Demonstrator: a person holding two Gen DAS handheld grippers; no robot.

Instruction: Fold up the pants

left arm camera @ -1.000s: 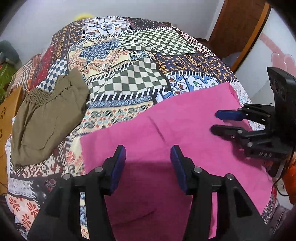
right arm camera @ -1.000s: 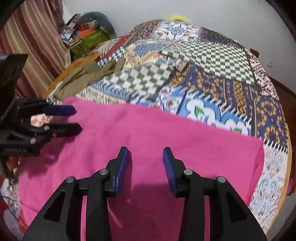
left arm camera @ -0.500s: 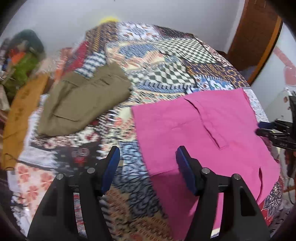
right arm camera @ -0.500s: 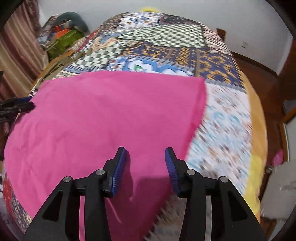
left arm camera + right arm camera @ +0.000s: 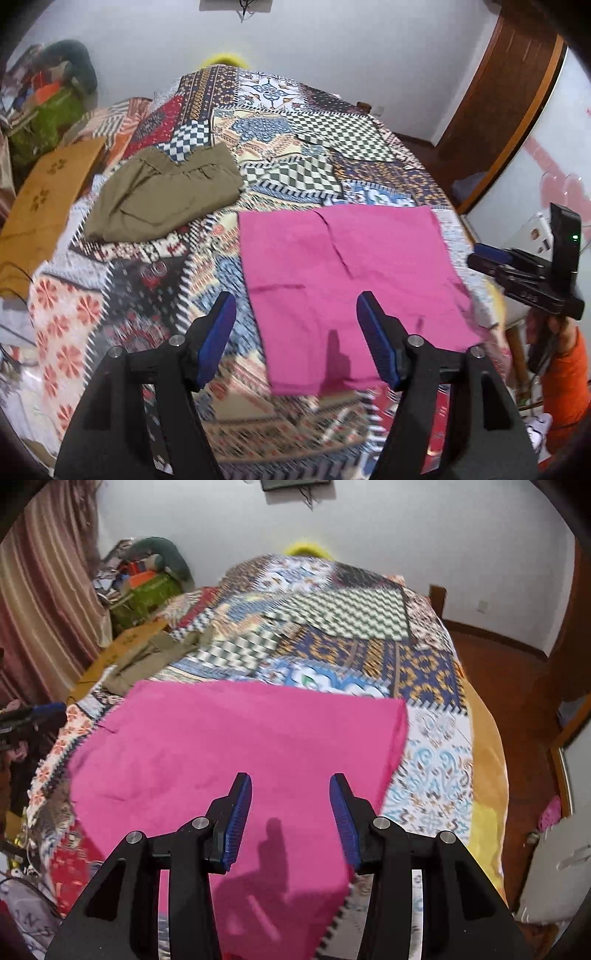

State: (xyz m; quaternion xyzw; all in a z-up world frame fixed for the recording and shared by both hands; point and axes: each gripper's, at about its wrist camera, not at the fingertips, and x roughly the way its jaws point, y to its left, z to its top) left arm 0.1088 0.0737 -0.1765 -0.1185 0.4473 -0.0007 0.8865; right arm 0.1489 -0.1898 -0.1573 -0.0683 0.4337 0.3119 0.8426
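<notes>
Left wrist view: our left gripper [image 5: 295,334] was empty, jaws opening, nothing between the pads. The pink pants [image 5: 354,280] lay flat on the patchwork bedspread [image 5: 295,155], already a squarish fold, mostly at 1 o'clock from the claw; its left edge ran from 12 o'clock down toward us, its near edge passed just under the right finger. Long axis was hard to call, near square. Our right gripper [image 5: 491,260] hung past the pants' right edge at 3 o'clock, so each hand had its own side. The olive pants [image 5: 166,195] sat well apart at 10 o'clock, clear of the path. An orange mat [image 5: 48,206] lay at 9 o'clock.

Right wrist view: our right gripper [image 5: 291,819] was parted, empty, above the cloth with no pad pressing on it. The pink pants [image 5: 240,746] spread from 12 to 9 o'clock, right edge at 1 o'clock, near corner just under the right finger. Left gripper [image 5: 40,710] showed at 9 o'clock. Nothing blocked either edge, we judged.
</notes>
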